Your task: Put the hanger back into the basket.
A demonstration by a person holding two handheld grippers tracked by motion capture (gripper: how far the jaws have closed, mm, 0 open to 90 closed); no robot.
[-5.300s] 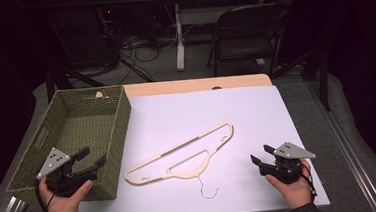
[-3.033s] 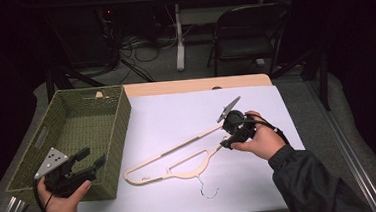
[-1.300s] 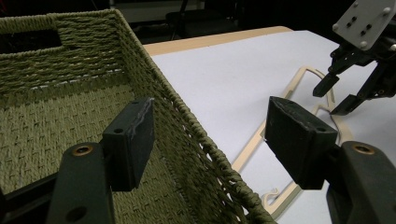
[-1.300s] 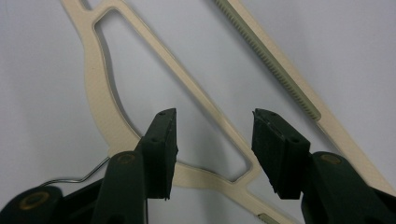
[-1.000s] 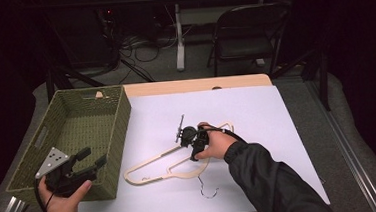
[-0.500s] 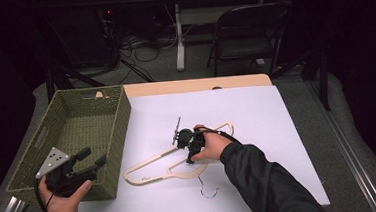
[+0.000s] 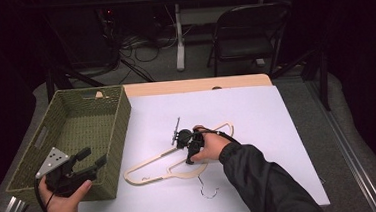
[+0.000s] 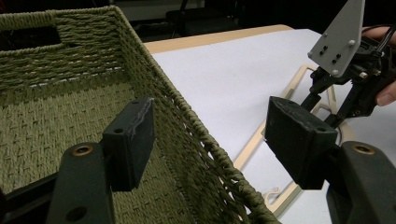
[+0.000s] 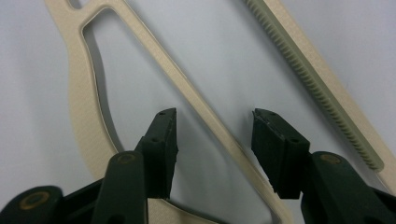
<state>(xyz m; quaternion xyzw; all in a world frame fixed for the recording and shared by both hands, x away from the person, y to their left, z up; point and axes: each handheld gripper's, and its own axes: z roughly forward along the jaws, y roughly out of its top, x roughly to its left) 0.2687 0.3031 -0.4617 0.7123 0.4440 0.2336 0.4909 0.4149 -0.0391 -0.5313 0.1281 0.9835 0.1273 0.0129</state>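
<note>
cream hanger (image 9: 196, 100) bar between spread right claw (image 9: 215, 135) tips, closing in, untouched

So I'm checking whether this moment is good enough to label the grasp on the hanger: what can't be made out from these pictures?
- Hanger: in the high view the hand and right gripper cover its middle, so contact is hidden.
- Right gripper view: the jaws straddle a thin bar of the hanger with gaps on both sides; the frame edges cut off the hanger's ends.
- Wire hook: too thin in the high view to trace.
- Basket: the left gripper blocks part of its floor.
</note>
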